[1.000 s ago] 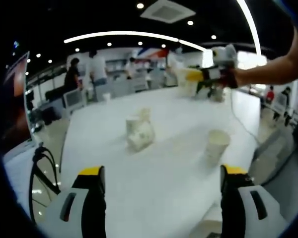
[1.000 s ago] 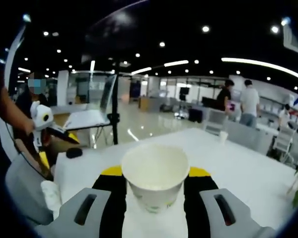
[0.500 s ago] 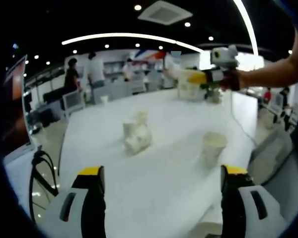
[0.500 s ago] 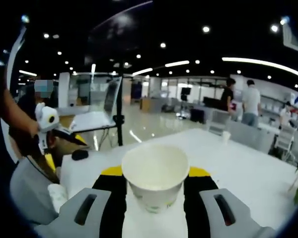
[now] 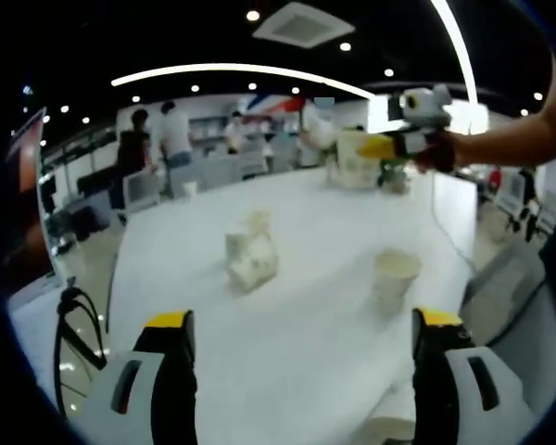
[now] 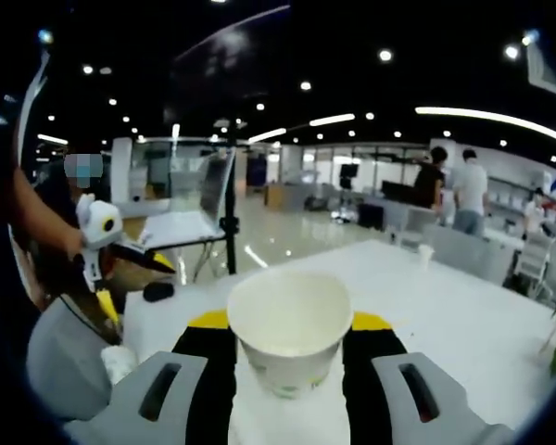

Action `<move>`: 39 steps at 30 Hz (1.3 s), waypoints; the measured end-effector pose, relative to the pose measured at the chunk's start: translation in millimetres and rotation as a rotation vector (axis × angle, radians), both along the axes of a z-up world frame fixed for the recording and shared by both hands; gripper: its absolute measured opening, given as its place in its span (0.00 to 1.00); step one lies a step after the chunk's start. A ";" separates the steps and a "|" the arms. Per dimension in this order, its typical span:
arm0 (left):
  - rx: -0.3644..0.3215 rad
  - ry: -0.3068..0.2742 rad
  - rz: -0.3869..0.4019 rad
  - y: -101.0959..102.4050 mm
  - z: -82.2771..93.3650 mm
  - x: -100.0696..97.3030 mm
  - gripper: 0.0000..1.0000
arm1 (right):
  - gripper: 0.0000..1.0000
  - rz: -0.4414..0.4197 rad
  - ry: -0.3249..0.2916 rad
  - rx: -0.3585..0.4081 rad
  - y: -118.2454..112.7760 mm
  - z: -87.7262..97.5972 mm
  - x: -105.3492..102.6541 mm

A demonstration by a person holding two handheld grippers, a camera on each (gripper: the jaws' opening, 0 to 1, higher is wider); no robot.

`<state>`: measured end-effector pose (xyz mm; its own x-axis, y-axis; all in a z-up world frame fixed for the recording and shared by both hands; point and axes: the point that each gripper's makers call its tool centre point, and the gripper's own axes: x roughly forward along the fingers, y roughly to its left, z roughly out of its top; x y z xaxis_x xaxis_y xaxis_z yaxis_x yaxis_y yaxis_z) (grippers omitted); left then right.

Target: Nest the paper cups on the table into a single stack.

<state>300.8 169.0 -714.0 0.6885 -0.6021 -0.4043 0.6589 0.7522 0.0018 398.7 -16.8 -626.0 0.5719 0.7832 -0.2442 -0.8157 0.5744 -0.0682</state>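
Right gripper clamping a cup, carrying it high over the table. Left gripper hanging open, empty. Upright cup sitting at 1 o'clock, tipped cups at 11. Probably worth lowering straight into the upright one, keeping rims level.

Table: white top, smooth, faint sheen under the ceiling lights. Held cup: matt white paper, rolled rim, pale print low on the wall. Standing cup: same matt paper, cream-white. Tipped cups: paper, matt, blurred, so finer finish can't be told. Right gripper: black jaws, yellow tips, grey housings, all looking like moulded plastic, satin. Left gripper: same plastic look. Floor: polished, glossy, mirrors the lamps.
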 end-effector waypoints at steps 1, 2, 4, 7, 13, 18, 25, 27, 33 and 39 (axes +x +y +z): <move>0.000 0.000 -0.001 0.0 0.3 -0.3 0.96 | 0.42 0.003 0.001 0.002 0.5 0.3 -2.4; -0.001 0.000 -0.001 0.0 0.3 -0.7 0.96 | 0.42 0.007 0.003 0.004 0.4 0.1 -4.5; -0.001 0.001 -0.002 0.6 0.0 -0.8 0.96 | 0.42 0.012 0.005 0.003 0.4 0.5 -8.3; -0.002 0.002 -0.001 1.1 -0.5 -1.2 0.96 | 0.42 0.022 0.009 0.002 0.3 1.3 -12.7; -0.002 0.008 -0.011 -0.3 -1.4 -3.5 0.97 | 0.42 0.039 0.016 0.004 1.3 3.9 -21.8; -0.003 0.010 -0.015 0.4 -0.7 -5.8 0.98 | 0.42 0.051 0.019 0.003 2.7 2.5 -29.8; -0.002 0.012 -0.016 0.6 0.1 -6.8 0.98 | 0.42 0.063 0.021 0.006 2.8 6.1 -41.6; -0.003 0.013 -0.017 0.1 -0.1 -7.0 0.98 | 0.42 0.065 0.019 0.007 2.4 7.6 -44.5; -0.004 0.007 -0.020 -0.9 1.0 -7.1 0.99 | 0.42 0.072 0.022 0.012 1.4 9.7 -53.5; -0.003 0.013 -0.015 1.3 0.8 -7.6 0.99 | 0.42 0.074 0.028 0.020 0.0 12.2 -60.4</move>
